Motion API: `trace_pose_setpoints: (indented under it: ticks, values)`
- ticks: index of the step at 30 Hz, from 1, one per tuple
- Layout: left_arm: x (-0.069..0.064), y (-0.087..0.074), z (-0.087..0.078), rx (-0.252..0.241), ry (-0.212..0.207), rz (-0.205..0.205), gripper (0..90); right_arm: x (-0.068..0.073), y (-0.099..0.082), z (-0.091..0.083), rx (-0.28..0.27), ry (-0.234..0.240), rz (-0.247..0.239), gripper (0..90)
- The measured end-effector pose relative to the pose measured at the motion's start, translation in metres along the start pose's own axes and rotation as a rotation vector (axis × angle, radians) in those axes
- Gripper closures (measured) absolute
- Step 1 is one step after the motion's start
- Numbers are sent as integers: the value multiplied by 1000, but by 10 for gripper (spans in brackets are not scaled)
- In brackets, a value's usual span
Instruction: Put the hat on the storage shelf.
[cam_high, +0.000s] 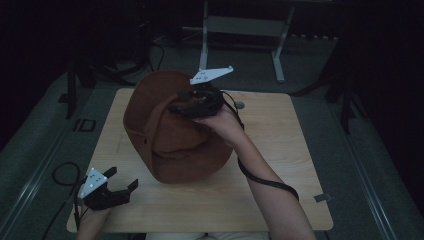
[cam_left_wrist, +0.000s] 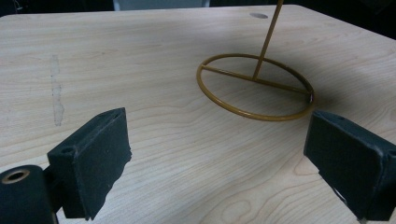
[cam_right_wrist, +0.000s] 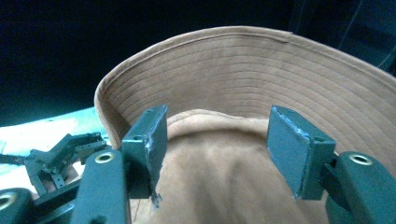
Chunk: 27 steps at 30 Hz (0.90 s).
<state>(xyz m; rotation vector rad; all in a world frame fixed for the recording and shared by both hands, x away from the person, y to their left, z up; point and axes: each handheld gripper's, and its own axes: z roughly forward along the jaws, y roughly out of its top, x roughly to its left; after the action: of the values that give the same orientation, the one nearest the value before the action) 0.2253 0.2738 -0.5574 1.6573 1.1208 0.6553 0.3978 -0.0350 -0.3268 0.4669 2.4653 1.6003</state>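
At the lower left of the high view, the left tongs (cam_high: 122, 187) are resting low over the tabletop (cam_high: 280, 145) with their jaws standing wide apart and nothing between them. In the left gripper view, a gold wire stand (cam_left_wrist: 256, 87) is sitting on the wood just ahead, its ring base lying flat and its thin post rising out of the top of the frame. Farther up, at the centre of the high view, the brown hat (cam_high: 172, 130) is perching over that stand, tilted, with the right tongs (cam_high: 182, 107) hovering at its crown. In the right gripper view those jaws are standing apart on either side of the crown, pads clear of the felt, so the hat is hanging unsupported by either hand. The likely trouble is the hat sliding or tipping off the slim post, since it is sitting askew; a brush from the departing right tongs against the brim could be dragging it sideways or rocking the light stand over.
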Motion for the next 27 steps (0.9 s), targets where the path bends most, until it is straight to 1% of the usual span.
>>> trace_pose_setpoints:
  ticks: [1,3,6,7,8,10,11,12,15,16,18,22,24,27]
  values:
    - [0,0,0,-1,0,2,76,-1,-1,-3,-5,-1,6,355]
    - [-1,-1,1,1,1,9,76,-2,-4,-8,-3,3,3,308]
    - [-2,-2,2,3,4,22,76,-3,-7,-13,8,5,-2,289]
    - [-2,-2,2,4,5,24,76,-4,-12,-20,2,-1,-2,248]
    - [-2,-2,3,3,8,26,76,-5,-14,-22,-3,0,2,226]
    - [-2,-3,3,2,8,27,76,-8,-19,-29,-25,22,24,191]
    - [-2,-3,4,3,12,32,76,-9,-20,-31,-21,33,19,144]
    - [-3,-3,4,6,10,36,76,-9,-22,-34,-21,40,15,142]
    - [-4,-4,5,8,8,42,76,-11,-29,-43,-46,35,24,137]
    - [-4,-5,6,8,8,42,76,-11,-31,-45,-48,31,24,139]
    - [-3,-5,6,3,7,37,76,-12,-35,-49,-35,7,13,139]
    - [-2,-6,7,0,6,40,76,-15,-45,-60,-39,-40,6,140]
    - [-3,-7,7,-6,11,47,76,-17,-49,-64,-43,-52,5,139]
    - [-3,-8,7,-5,8,54,76,-19,-57,-72,-42,-86,-3,139]
